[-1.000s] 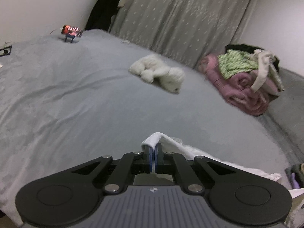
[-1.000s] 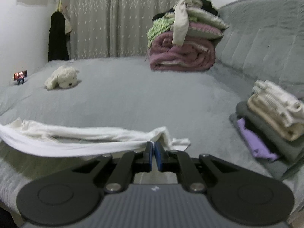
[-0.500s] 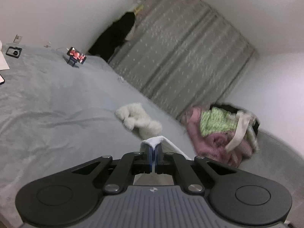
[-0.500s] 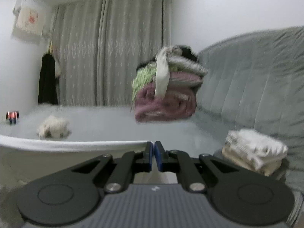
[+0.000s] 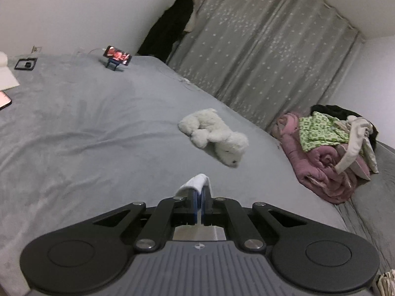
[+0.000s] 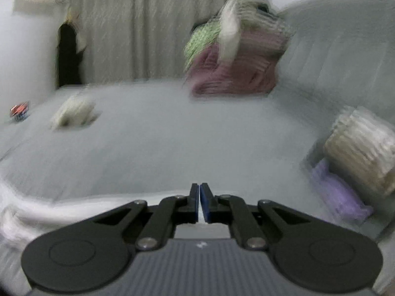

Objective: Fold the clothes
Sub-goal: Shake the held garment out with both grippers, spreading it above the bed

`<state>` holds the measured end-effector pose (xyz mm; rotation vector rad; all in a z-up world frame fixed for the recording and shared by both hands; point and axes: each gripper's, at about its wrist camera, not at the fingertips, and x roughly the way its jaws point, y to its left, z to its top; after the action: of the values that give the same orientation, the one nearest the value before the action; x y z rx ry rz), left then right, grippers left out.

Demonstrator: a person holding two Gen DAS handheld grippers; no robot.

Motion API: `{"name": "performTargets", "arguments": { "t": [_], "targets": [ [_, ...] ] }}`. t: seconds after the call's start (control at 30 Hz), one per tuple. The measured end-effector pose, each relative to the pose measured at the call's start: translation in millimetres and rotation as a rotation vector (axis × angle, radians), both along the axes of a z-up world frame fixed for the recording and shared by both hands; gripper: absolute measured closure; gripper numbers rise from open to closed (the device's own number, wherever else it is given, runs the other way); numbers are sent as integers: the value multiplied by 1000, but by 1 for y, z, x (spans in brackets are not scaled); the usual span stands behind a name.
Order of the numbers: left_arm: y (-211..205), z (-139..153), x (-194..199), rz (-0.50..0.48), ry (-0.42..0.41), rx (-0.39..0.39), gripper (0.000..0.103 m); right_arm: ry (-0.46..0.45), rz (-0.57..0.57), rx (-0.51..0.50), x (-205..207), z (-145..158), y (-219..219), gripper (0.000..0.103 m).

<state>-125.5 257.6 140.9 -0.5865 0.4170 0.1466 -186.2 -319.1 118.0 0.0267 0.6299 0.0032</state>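
The left gripper (image 5: 199,193) has its jaws pressed on a fold of the white garment (image 5: 195,182), held above the grey bed (image 5: 86,133). The right gripper (image 6: 199,192) pinches the same garment's edge, jaws almost together; the view is blurred. Farther away lie a white plush toy (image 5: 214,135) and a pile of clothes (image 5: 328,148).
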Motion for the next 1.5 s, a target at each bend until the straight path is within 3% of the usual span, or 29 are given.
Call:
{"name": "performTargets", "arguments": {
  "t": [0.17, 0.4, 0.5, 0.6, 0.73, 0.83, 1.0, 1.1, 1.37, 1.5],
  "targets": [
    [7, 0, -4, 39, -30, -21, 102, 107, 231, -122, -18, -35, 28, 73],
    [7, -5, -4, 64, -21, -26, 102, 148, 487, -315, -65, -41, 52, 64],
    [7, -3, -6, 72, -25, -25, 102, 187, 535, -400, -73, -51, 60, 68],
    [9, -3, -6, 80, -27, -32, 102, 236, 526, -448, -67, -66, 61, 88],
    [13, -3, -9, 85, -29, -42, 102, 284, 514, -497, -61, -81, 63, 98],
    [15, 1, -11, 81, -43, -45, 102, 195, 431, -512, -65, -64, 57, 98],
    [12, 9, -3, 65, -55, -50, 102, -45, 194, -393, -62, 5, 22, 98],
    [7, 13, 5, 54, -55, -47, 102, -140, 73, -357, -56, 34, 6, 98],
    [-10, 37, 46, 11, -56, 4, 102, -259, -155, -287, -21, 72, -31, 98],
    [-23, 51, 75, -11, -48, 43, 102, -271, -189, -263, 15, 77, -39, 98]
  ]
}}
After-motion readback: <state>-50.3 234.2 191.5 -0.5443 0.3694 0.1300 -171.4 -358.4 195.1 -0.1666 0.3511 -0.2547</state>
